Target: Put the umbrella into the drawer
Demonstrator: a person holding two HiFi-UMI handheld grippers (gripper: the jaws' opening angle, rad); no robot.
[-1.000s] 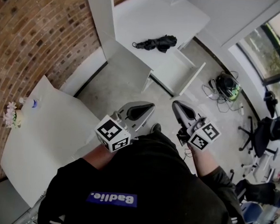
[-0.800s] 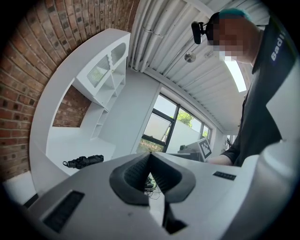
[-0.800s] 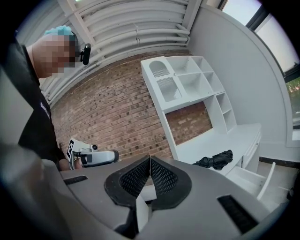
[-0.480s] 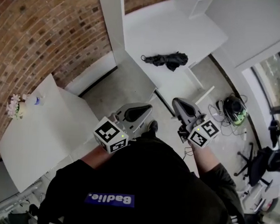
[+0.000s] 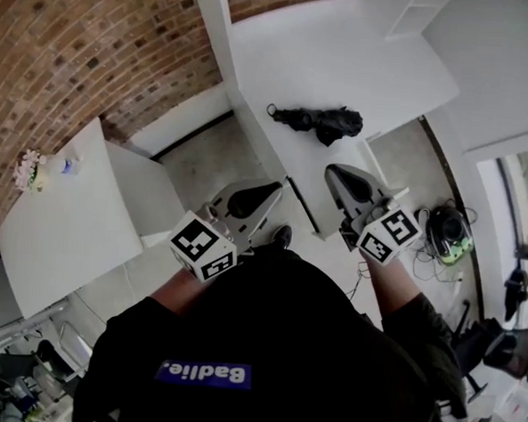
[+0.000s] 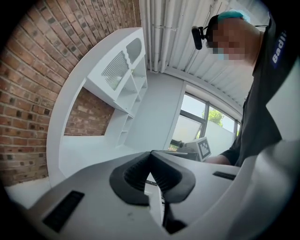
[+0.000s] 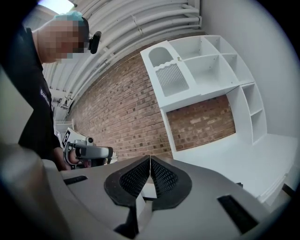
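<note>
A folded black umbrella (image 5: pixel 318 122) lies on the white desk top (image 5: pixel 345 59), near its front edge. Below that edge an open white drawer (image 5: pixel 310 192) juts out, partly hidden behind my right gripper. In the head view my left gripper (image 5: pixel 277 187) and right gripper (image 5: pixel 331 169) are held side by side in front of my body, short of the umbrella and pointing toward the desk. Both are shut with nothing between the pads, as the left gripper view (image 6: pixel 151 154) and right gripper view (image 7: pixel 150 159) show. The umbrella is not visible in either gripper view.
A low white table (image 5: pixel 67 229) with a small flower pot (image 5: pixel 26 169) stands at the left by the brick wall (image 5: pixel 95 53). A white shelf unit (image 7: pixel 206 75) rises over the desk. A bag with cables (image 5: pixel 445 235) and an office chair (image 5: pixel 505 345) sit on the floor at right.
The desk, umbrella and drawer have drawn closer as I walked toward them with both grippers. The jaws of both stayed shut and empty.
</note>
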